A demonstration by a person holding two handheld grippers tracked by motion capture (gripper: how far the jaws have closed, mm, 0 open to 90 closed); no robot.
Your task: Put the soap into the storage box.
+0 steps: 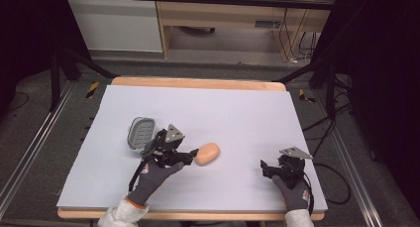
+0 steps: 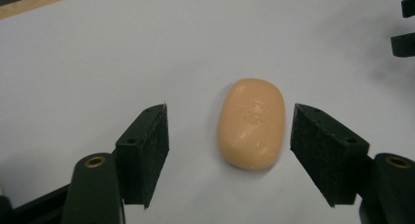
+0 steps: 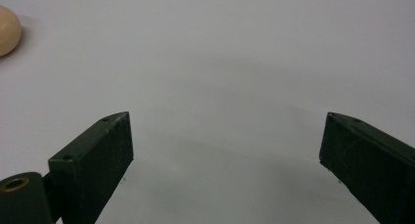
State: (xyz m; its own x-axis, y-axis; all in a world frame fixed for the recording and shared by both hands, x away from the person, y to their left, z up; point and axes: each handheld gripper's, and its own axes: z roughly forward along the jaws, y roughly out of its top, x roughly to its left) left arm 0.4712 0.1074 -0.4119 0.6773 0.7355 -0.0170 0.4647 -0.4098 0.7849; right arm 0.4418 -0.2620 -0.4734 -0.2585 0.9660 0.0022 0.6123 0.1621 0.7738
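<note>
High view showed a worktop (image 1: 237,103) covered by a pale sheet, with a peach-coloured bar of soap (image 1: 207,153) lying flat near its middle. Just left of the soap, the left gripper (image 1: 190,154) was held by a gloved hand (image 1: 154,176), pointing toward the bar. Behind that gripper lay a grey ridged soap dish (image 1: 141,132), apart from the soap. Left gripper view had the jaws spread wide, one on each side of the soap (image 2: 251,123), neither touching it; faint embossed lettering on the bar was too blurred to read. The right gripper (image 1: 270,168) sat well apart to the right, low over the sheet and perhaps resting on it. Right gripper view had its jaws wide apart over bare sheet, gripping nothing, the soap's edge (image 3: 9,30) at the upper left corner.
</note>
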